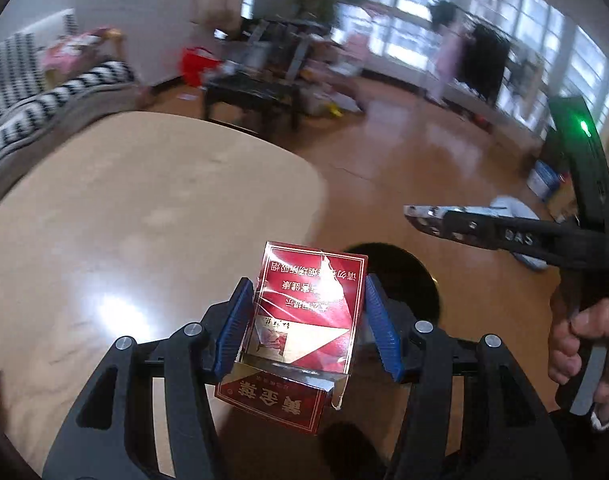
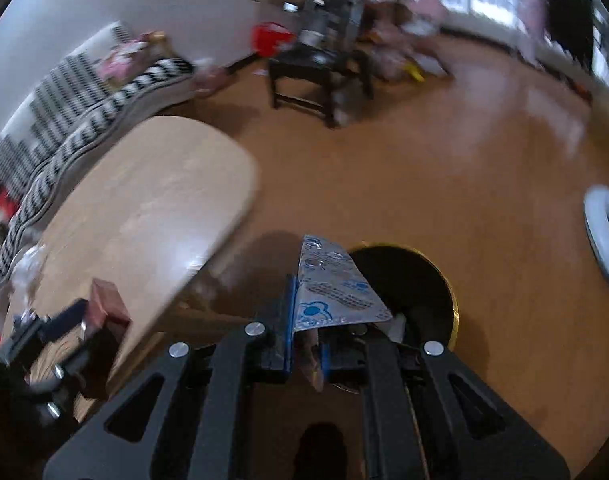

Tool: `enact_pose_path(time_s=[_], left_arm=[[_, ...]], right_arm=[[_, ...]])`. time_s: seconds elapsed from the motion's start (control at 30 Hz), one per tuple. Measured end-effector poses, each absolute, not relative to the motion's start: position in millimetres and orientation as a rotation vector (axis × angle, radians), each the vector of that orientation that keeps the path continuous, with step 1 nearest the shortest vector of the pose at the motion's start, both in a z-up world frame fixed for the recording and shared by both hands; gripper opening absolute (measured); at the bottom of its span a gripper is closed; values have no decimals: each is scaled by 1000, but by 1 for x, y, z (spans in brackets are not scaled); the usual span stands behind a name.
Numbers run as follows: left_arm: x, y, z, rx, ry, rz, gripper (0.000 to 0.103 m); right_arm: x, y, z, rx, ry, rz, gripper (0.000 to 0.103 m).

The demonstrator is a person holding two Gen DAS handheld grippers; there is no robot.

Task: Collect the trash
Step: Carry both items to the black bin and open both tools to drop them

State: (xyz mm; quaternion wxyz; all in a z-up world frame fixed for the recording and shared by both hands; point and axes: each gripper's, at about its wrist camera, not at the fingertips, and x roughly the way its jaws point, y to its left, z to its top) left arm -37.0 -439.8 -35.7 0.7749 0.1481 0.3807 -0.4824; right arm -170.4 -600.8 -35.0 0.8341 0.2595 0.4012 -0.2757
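1. Nearest to us, our left gripper (image 1: 304, 320) has its blue pads clamped on the two narrow sides of a red cigarette pack (image 1: 304, 320), whose torn lid hangs open toward the camera

2. We judge the pack light and hollow, its film wrap a little slippery; a squeeze across the narrow sides keeps it from buckling, while a hard pinch on the broad faces could crush it

3. Our right gripper (image 2: 306, 312) is pressed together on the lower edge of a silver blister sheet (image 2: 332, 280), which stands up and leans right beyond the tips

4. We take the sheet to be thin, springy foil with almost no weight; it can pivot or slip out of an edge grip, so a hold deeper toward its middle would be safer

5. Just past both loads sits a black trash bin (image 2: 416, 292) with a gold rim, on the floor beside a beige table (image 1: 144, 208)

6. The left view alone shows the hand (image 1: 584, 344) working the right tool, but the bin mostly hides behind the pack

7. The right view alone shows the bin's open mouth and a white ring (image 2: 602, 232) on the floor, far right
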Motion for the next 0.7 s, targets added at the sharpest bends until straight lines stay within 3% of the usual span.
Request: enact_pose_path(time_s=[0.3, 0.7], left_arm=[[-68, -523, -88, 404, 914, -1179, 56], [-73, -561, -114, 409, 970, -1192, 56]], right_arm=[[-198, -646, -69, 715, 887, -654, 10], [-200, -661, -75, 764, 881, -670, 10]])
